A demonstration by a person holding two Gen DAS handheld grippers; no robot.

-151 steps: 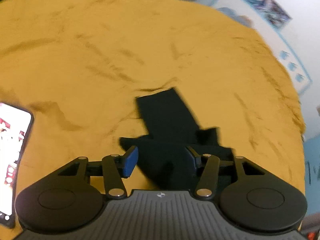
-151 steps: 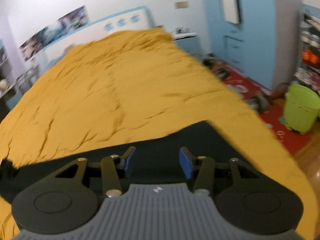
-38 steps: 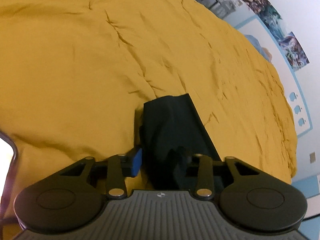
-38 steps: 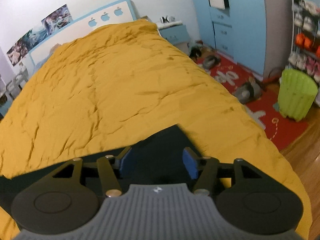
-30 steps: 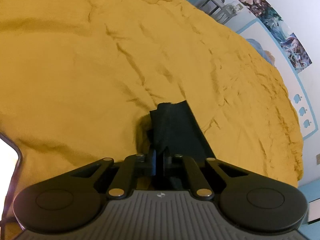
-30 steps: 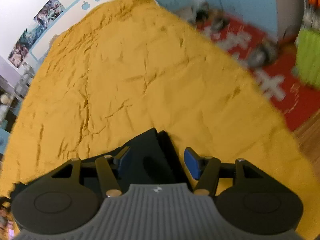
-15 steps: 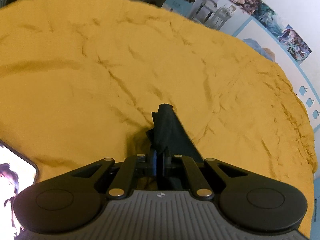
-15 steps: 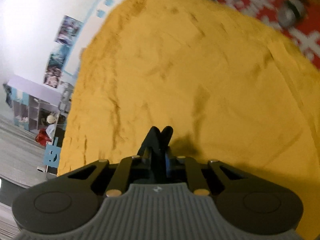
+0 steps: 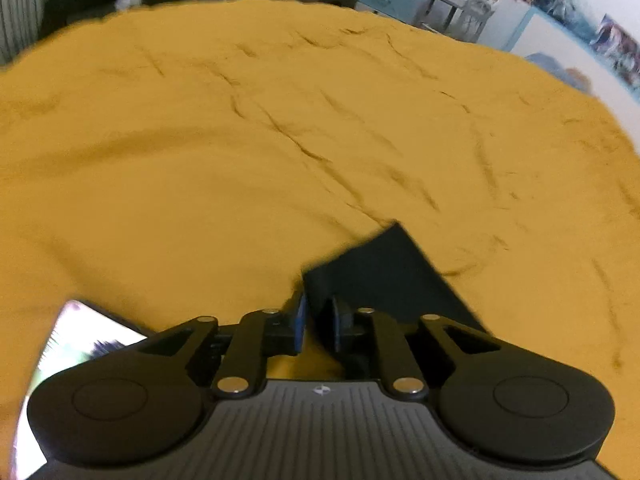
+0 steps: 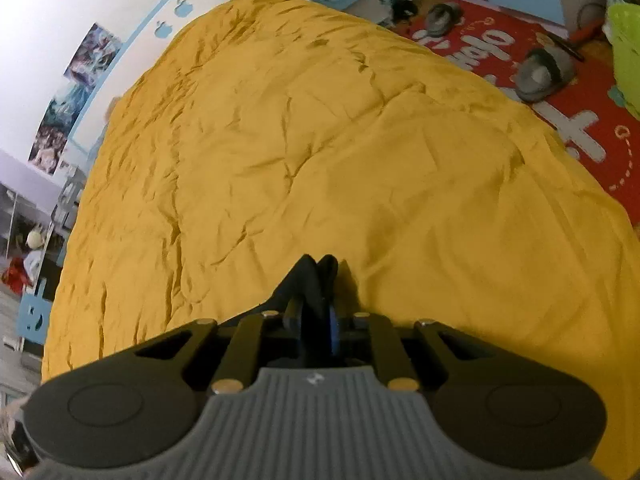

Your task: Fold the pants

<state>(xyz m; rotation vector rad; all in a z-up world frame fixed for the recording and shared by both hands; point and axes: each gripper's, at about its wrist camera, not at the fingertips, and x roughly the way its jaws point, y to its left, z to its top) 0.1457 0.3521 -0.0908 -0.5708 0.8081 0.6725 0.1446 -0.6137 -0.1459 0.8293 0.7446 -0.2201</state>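
Note:
The dark pants [image 9: 384, 276] lie as a flat, folded piece on the yellow bedspread [image 9: 240, 160]. In the left wrist view my left gripper [image 9: 318, 314] is at their near left corner. Its jaws are opening: a narrow gap shows beside the blue pad [image 9: 300, 322], and the cloth's edge runs down between the fingers. In the right wrist view a bunched fold of the pants [image 10: 310, 276] sticks out from between the fingers of my right gripper [image 10: 314, 320]. Its jaws are opening slightly, but the pads still pinch the fold. The remainder of the pants is hidden under the gripper bodies.
A lit phone [image 9: 80, 332] lies on the bedspread at the lower left of the left wrist view. Beyond the bed's right edge are a red rug [image 10: 560, 92] with grey slippers [image 10: 540, 72] and a green bin [image 10: 628, 40]. Desks and chairs stand past the far side.
The left jaws, shut on a pinched fold half a second ago, have parted, and the cloth there has spread out flat. The right gripper closed on its fold a second ago and has swung round.

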